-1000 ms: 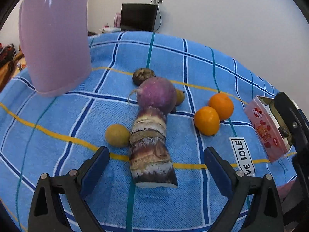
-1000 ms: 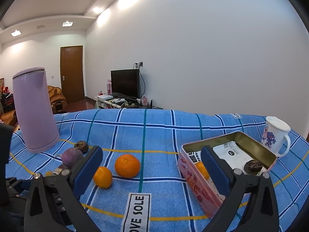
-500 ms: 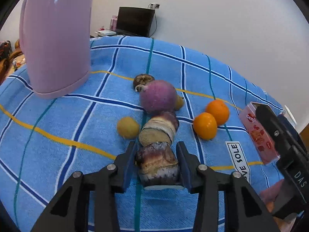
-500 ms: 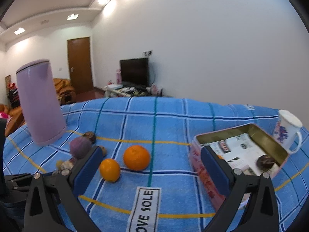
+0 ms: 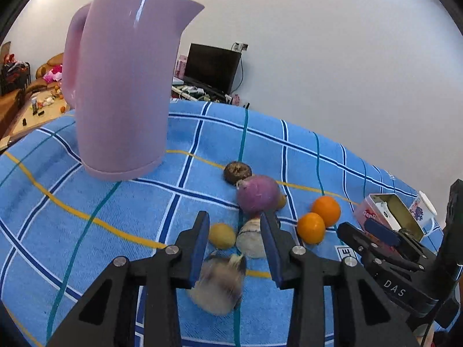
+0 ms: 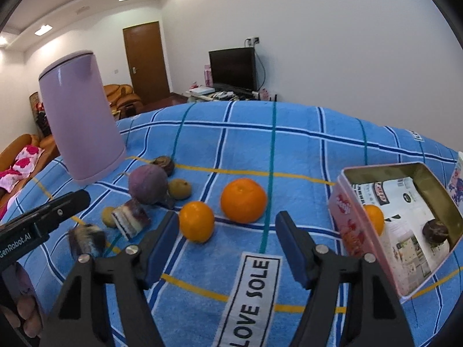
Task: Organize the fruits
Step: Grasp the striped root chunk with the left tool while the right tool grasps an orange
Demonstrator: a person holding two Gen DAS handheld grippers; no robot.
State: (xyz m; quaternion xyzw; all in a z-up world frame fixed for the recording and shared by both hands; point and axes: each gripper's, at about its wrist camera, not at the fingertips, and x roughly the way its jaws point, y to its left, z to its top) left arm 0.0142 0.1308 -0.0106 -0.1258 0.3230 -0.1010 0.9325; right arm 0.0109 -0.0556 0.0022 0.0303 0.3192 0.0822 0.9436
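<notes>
Left wrist view: a blurred root piece [image 5: 217,286] is seen low between closing jaws.
The left gripper [image 5: 234,217] is narrowing over the blue checked cloth [image 5: 86,202]; its left pad is met by the root piece, while its right pad is seen clear of it, so no grip is shown. A purple turnip [image 5: 257,193] and a pink kettle [image 5: 121,86] are seen beyond. The right gripper [image 6: 228,217] is also closing, with nothing held between its jaws; two oranges [image 6: 243,199] are lying just ahead on the cloth, and a pink tin [image 6: 347,225] containing a third orange [image 6: 374,219] is placed to its right.
</notes>
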